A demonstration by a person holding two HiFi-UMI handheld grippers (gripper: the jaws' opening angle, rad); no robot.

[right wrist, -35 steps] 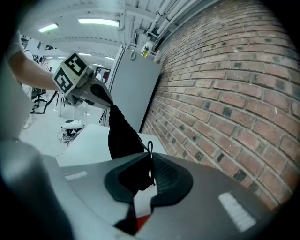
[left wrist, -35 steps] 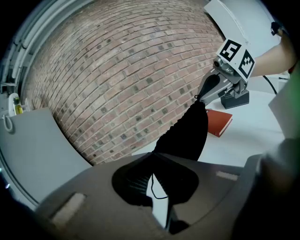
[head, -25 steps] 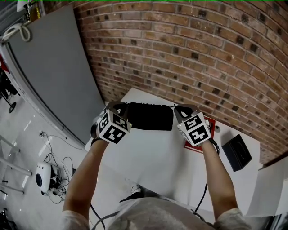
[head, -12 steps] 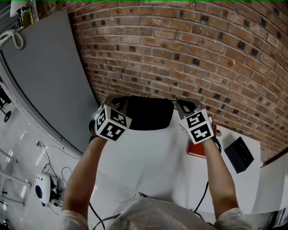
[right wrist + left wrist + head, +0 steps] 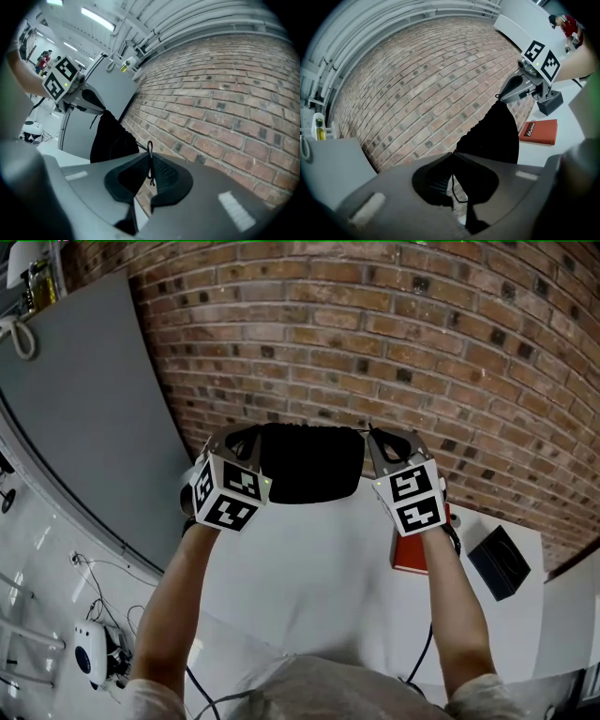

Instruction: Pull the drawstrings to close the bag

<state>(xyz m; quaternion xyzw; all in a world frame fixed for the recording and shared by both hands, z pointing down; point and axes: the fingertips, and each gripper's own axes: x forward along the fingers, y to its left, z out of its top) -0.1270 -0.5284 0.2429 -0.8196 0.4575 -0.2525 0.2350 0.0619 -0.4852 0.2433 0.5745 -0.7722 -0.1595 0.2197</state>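
Observation:
A black drawstring bag [image 5: 310,463] hangs stretched in the air between my two grippers, in front of the brick wall. My left gripper [image 5: 246,439] holds its left top corner and my right gripper [image 5: 380,442] holds its right top corner. In the left gripper view the left gripper [image 5: 452,156] is shut on a thin black drawstring [image 5: 453,187], with the bag [image 5: 492,136] beyond it. In the right gripper view the right gripper [image 5: 150,153] pinches the other drawstring [image 5: 150,164], whose loop sticks up above the tips. The bag [image 5: 110,138] hangs to the left there.
Below the bag is a white table [image 5: 319,568]. A red book [image 5: 412,554] and a black box [image 5: 497,563] lie on its right side. A grey panel [image 5: 84,409] leans at the left, and cables and a small white device [image 5: 91,652] lie on the floor.
Both grippers have risen from the table toward the wall, lifting the bag with them. The bag lay on the table a second ago and now hangs stretched between them.

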